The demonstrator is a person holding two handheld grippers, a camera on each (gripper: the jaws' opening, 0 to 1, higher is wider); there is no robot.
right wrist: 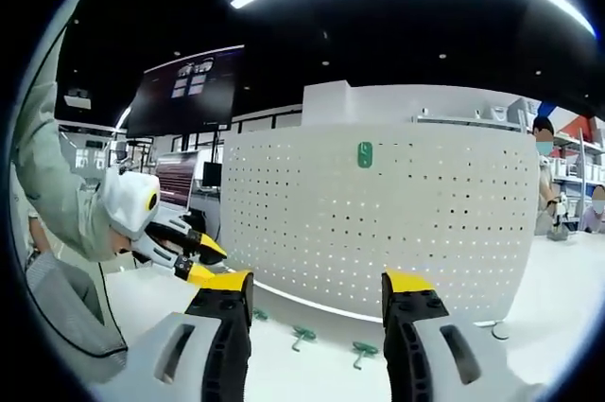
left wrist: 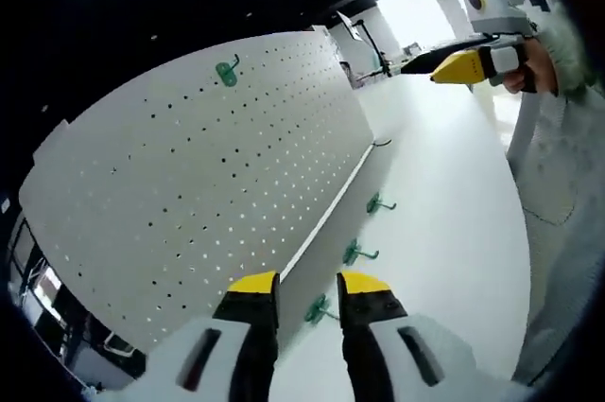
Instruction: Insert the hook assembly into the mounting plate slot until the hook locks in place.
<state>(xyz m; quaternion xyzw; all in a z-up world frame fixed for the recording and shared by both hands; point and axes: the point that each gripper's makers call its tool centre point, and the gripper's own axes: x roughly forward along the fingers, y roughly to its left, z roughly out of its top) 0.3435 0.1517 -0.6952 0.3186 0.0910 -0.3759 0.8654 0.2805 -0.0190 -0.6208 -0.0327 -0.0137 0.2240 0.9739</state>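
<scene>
A white pegboard mounting plate point(left wrist: 208, 166) point(right wrist: 397, 232) stands upright on the white table. One green hook point(left wrist: 227, 72) point(right wrist: 365, 154) sits in its upper holes. Three loose green hooks point(left wrist: 379, 203) point(left wrist: 356, 253) point(left wrist: 319, 308) lie on the table along the board's foot; in the right gripper view they are point(right wrist: 258, 314) point(right wrist: 302, 335) point(right wrist: 363, 352). My left gripper point(left wrist: 308, 287) point(right wrist: 206, 262) is open above the nearest hook with nothing held. My right gripper point(right wrist: 317, 287) point(left wrist: 463, 66) is open, facing the board from a distance, also with nothing in it.
The white table point(left wrist: 444, 232) stretches in front of the board. A person's sleeve point(left wrist: 558, 166) is at the right edge. Behind the board are a dark screen point(right wrist: 184, 90) and people point(right wrist: 544, 166) at benches. A small round object point(right wrist: 499, 331) lies by the board's right end.
</scene>
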